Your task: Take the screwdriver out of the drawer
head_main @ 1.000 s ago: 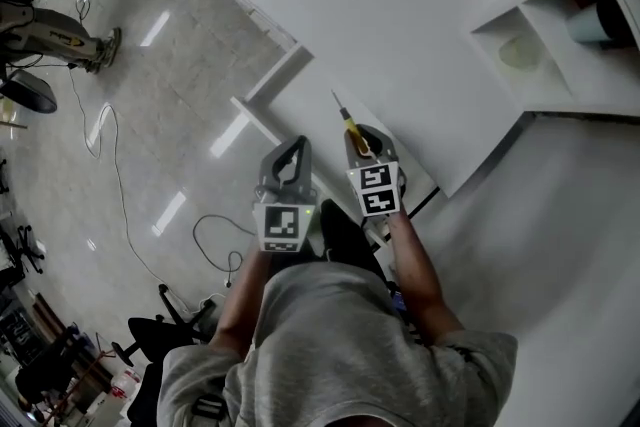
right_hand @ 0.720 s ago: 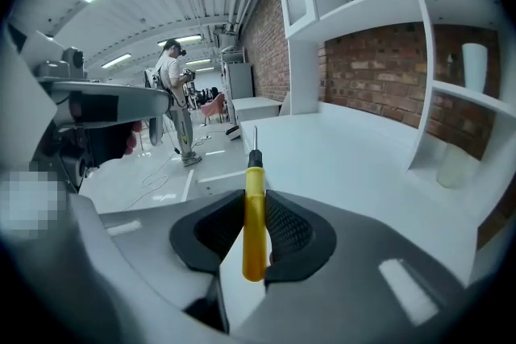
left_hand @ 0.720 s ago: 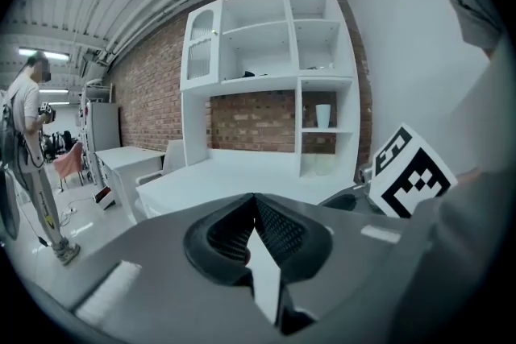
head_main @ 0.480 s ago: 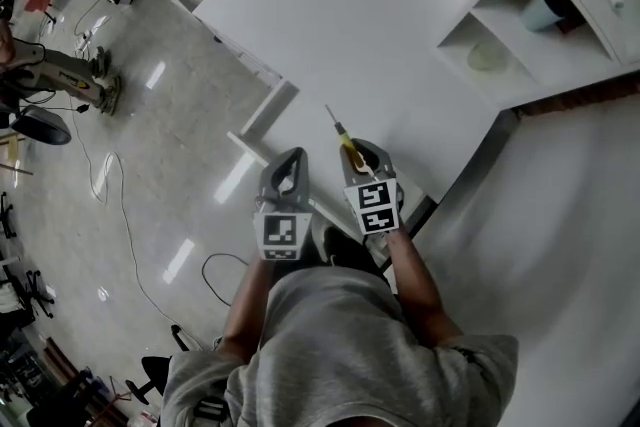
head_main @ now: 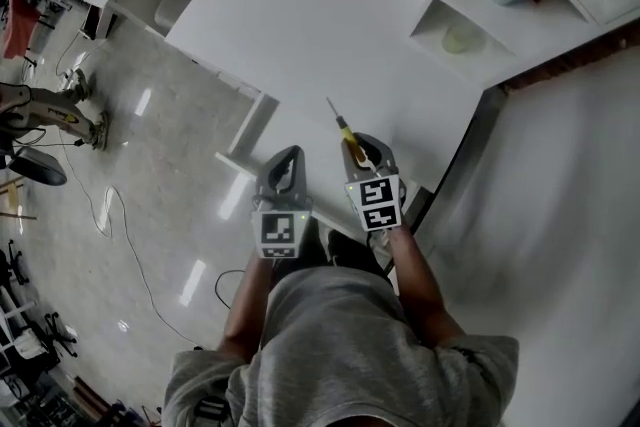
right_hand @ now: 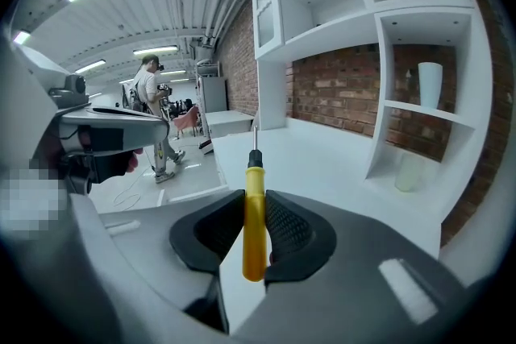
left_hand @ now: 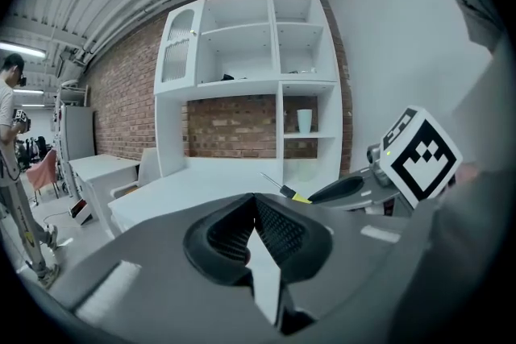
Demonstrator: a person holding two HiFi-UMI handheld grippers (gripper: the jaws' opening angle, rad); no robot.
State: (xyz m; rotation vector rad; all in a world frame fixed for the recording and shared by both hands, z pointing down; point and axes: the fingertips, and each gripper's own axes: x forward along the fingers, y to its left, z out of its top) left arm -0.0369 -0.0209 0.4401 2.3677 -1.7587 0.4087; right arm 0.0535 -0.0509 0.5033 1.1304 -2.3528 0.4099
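One screwdriver (right_hand: 254, 209) in right gripper (right_hand: 255, 204), tip fwd

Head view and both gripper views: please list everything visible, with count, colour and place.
screwdriver: one, yellow handle with a metal shaft, clamped in the right tongs, tip pointing away over the table
table: one, white, in front of the person
shelf unit: one, white, at the back of the table against the wall
cup: one, white, upright on a right-hand shelf
brick wall: one, red-brown, behind the shelf unit
cable: at least one, thin and pale, on the glossy floor at left
bystander: one, standing far off on the floor
shirt: one, grey, the person's own
left tongs: one, grey, closed and empty
right tongs: one, grey, gripping the screwdriver
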